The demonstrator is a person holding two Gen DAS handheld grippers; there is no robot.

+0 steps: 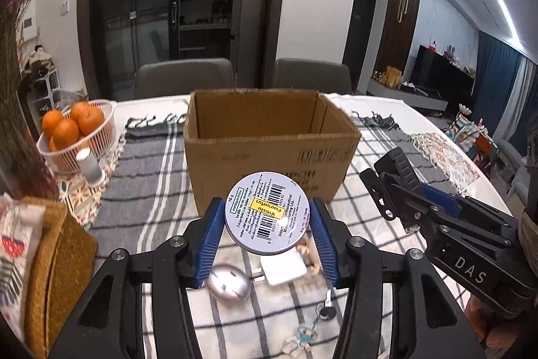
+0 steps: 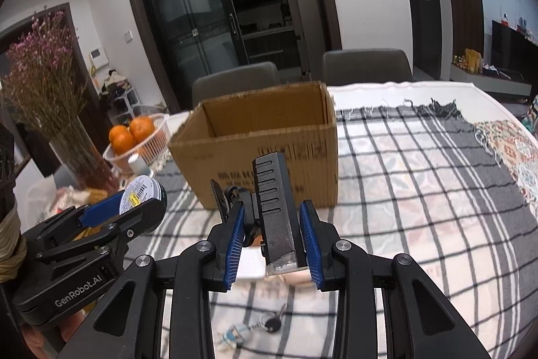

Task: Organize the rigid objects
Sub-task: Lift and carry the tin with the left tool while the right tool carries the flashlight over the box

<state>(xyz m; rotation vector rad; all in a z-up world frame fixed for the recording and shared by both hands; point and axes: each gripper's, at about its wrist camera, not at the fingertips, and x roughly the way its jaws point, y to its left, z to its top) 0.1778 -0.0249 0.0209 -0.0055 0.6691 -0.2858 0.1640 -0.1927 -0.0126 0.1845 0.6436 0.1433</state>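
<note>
— Jaws on both sides are clenched on something: the left gripper (image 1: 267,232) has a round tin (image 1: 268,213) pinched across its width between the blue pads, label side facing back at the hand, and the right gripper (image 2: 271,239) is clamped on a black ribbed block (image 2: 274,207) with a hook-like clip on its left side. Both are held up off the tabletop (image 2: 420,207).

— How do you reckon they'll handle?

— The tin looks light and stiff, but its rim is smooth and curved, so I'd guess it could swivel or squirt out; gripping straight across the middle, as now, seems safest. The block looks denser and hard, with flat sides that suit the pads.

— What's lying underneath?

— A silver oval thing (image 1: 228,283), a white plug adapter (image 1: 284,268) and a key on a charm ring (image 2: 269,322), all on the checked cloth. Small and rigid; the key lies flat, so I think it would be fiddly to pinch.

— And further out?

— An open cardboard box (image 1: 269,153) stands just beyond both hands, nothing visible inside from here. Left of it, a white basket (image 1: 104,137) of oranges.
</note>
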